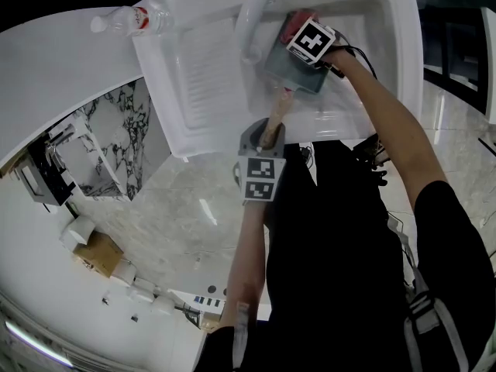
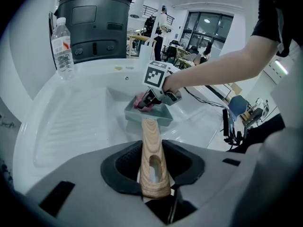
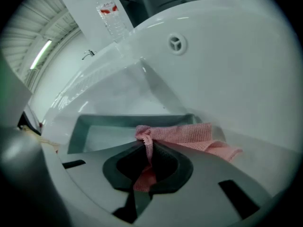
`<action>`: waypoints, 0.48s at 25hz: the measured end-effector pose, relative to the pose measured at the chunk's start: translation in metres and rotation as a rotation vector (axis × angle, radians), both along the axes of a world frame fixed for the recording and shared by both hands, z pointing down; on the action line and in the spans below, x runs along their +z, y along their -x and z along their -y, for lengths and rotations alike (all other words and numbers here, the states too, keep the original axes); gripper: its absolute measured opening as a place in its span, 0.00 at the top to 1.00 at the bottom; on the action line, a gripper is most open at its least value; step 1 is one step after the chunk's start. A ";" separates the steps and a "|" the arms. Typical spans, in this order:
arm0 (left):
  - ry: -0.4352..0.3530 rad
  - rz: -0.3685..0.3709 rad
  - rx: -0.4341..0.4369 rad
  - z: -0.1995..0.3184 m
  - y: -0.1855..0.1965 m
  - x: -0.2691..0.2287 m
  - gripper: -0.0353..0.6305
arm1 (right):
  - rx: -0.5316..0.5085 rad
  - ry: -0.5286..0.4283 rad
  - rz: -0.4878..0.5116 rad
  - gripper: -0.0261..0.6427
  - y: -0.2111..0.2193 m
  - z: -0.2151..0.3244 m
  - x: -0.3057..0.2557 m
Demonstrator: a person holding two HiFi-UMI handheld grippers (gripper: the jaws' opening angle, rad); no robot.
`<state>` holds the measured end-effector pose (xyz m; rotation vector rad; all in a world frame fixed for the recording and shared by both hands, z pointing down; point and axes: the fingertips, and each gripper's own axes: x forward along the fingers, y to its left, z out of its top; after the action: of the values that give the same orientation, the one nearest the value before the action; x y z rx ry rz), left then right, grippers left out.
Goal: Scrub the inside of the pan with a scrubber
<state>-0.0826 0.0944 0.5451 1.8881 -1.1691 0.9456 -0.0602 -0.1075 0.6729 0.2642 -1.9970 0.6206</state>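
A grey-green square pan (image 1: 293, 72) (image 2: 149, 113) (image 3: 123, 129) sits in the white sink basin. Its wooden handle (image 2: 152, 162) (image 1: 277, 115) runs back into my left gripper (image 2: 154, 183) (image 1: 267, 138), which is shut on it. My right gripper (image 3: 147, 167) (image 1: 298, 41) is shut on a pink mesh scrubber (image 3: 189, 135) (image 2: 142, 101), holding it at the pan's far rim, over the inside. In the right gripper view the scrubber's cloth drapes over the pan's near edge.
A white sink (image 1: 372, 22) with a ribbed draining board (image 1: 205, 72) (image 2: 71, 122) holds the pan. The white tap (image 1: 256, 6) arches over the basin. A plastic water bottle (image 1: 128, 19) (image 2: 62, 46) (image 3: 111, 18) stands on the counter. The sink's drain fitting (image 3: 176, 44) shows on the basin wall.
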 end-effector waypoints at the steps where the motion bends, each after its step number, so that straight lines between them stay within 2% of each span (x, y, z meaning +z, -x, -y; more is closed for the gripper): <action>1: -0.001 0.000 0.000 0.000 0.000 0.000 0.72 | -0.026 0.021 0.026 0.90 0.003 -0.009 -0.005; 7: -0.001 -0.001 -0.003 0.001 0.001 -0.001 0.72 | -0.231 0.067 0.196 0.90 0.029 -0.068 -0.033; 10: -0.002 0.000 -0.004 0.000 0.001 -0.001 0.72 | -0.354 0.089 0.242 0.90 0.028 -0.092 -0.041; 12: 0.000 0.001 -0.005 0.000 0.001 -0.001 0.72 | -0.392 0.097 0.251 0.90 0.022 -0.096 -0.040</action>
<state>-0.0832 0.0944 0.5444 1.8843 -1.1733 0.9439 -0.0820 -0.0119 0.6326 -0.2736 -2.1701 0.5130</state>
